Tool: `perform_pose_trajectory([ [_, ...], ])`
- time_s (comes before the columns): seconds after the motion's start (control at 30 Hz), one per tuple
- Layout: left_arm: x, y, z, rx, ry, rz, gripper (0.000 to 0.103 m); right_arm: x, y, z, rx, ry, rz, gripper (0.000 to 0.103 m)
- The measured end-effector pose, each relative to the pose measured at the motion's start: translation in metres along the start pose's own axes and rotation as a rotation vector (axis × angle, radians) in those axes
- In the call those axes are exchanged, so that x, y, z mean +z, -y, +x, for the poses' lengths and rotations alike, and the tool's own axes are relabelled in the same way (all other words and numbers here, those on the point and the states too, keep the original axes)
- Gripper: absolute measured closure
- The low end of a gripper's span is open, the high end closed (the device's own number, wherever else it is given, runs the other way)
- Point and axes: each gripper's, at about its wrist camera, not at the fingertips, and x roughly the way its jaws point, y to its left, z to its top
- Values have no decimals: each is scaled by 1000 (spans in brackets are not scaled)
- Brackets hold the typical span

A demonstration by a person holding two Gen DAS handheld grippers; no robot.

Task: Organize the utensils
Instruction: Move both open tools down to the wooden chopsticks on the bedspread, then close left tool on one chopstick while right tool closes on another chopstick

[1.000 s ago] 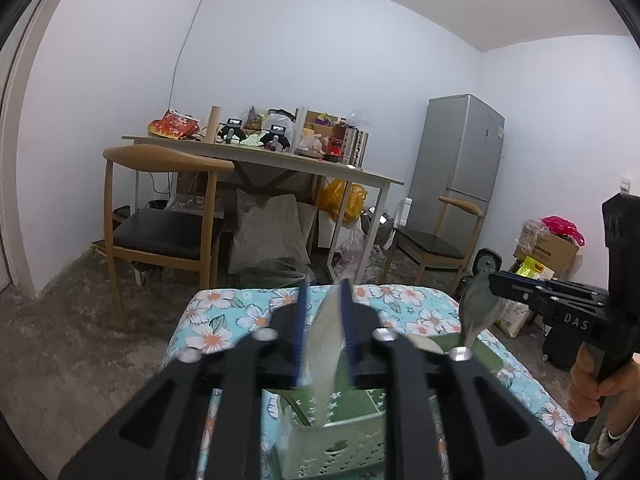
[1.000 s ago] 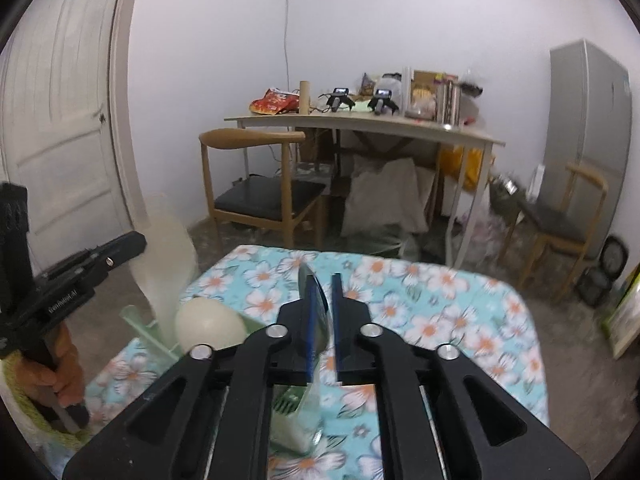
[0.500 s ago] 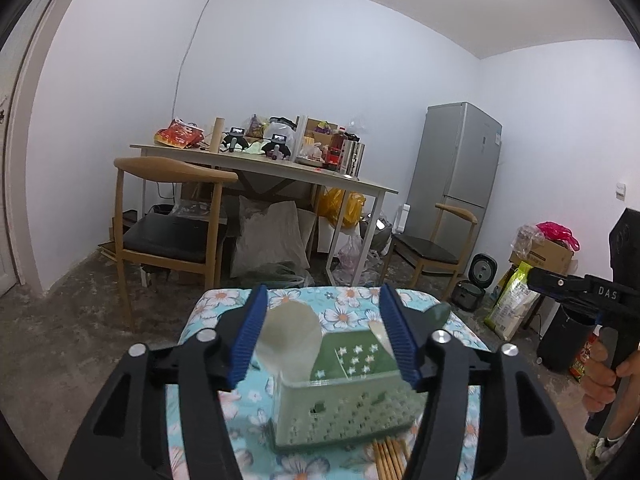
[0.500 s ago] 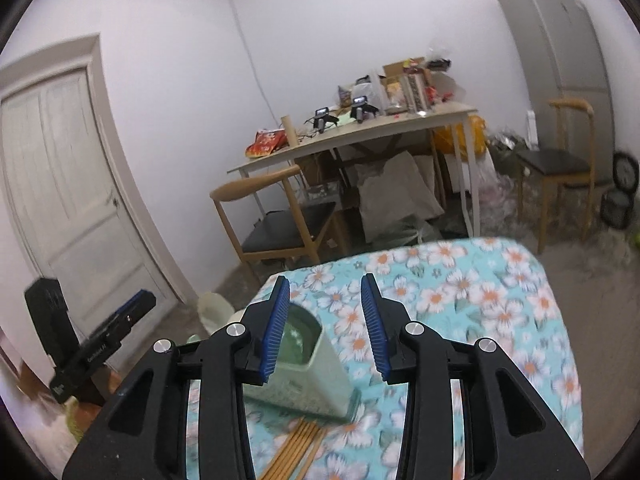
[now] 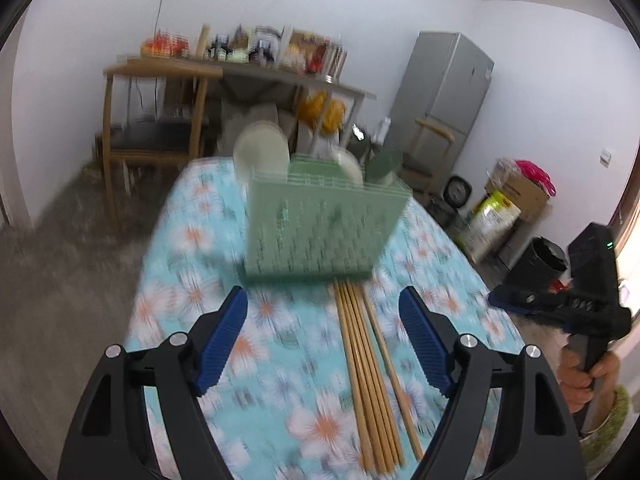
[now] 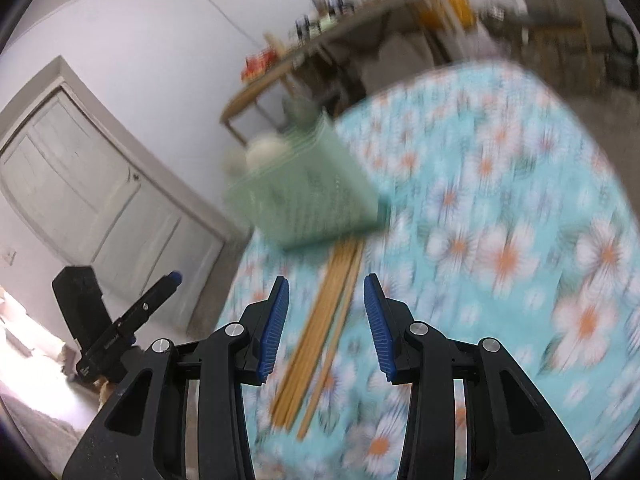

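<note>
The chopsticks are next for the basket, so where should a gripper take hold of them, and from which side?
Probably across the bundle of chopsticks near their free near ends, coming from above with the jaws closing across their length. They lie flat and parallel on the flowered tablecloth, far tips close against the green basket. Both the left gripper and right gripper stand open, empty.

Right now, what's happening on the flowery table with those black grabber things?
A person is tidying utensils with a grabber in each hand. The spoons stand in the green basket. Both the left tool and the right tool are empty, their jaws just opened, over the wooden chopsticks lying loose on the flowery tablecloth.
</note>
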Motion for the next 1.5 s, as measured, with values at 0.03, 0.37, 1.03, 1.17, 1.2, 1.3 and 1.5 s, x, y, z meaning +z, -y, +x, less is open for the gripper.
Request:
perform_pose_trajectory([
  [0.03,-7,-1,2,-10,-22,-16,27,-6,3,5,9,-20,18,65],
  [0.37,-64,-12,39,-216,-244,-239,57,-55,22,76,91,-237,192,77],
  [1.03,-97,-37,89,-362,-408,-484,97,-59,21,116,91,-265,219,95],
  [1.17,-98,-38,85,-360,-402,-489,97,-59,23,119,105,-259,235,98],
  [1.2,-98,-37,84,-357,-399,-487,97,-60,25,115,106,-257,237,98],
  [1.3,-96,-36,81,-352,-391,-487,97,-61,29,109,113,-247,247,98],
  [1.5,-94,-38,70,-312,-367,-482,97,-63,36,96,89,-241,253,99],
])
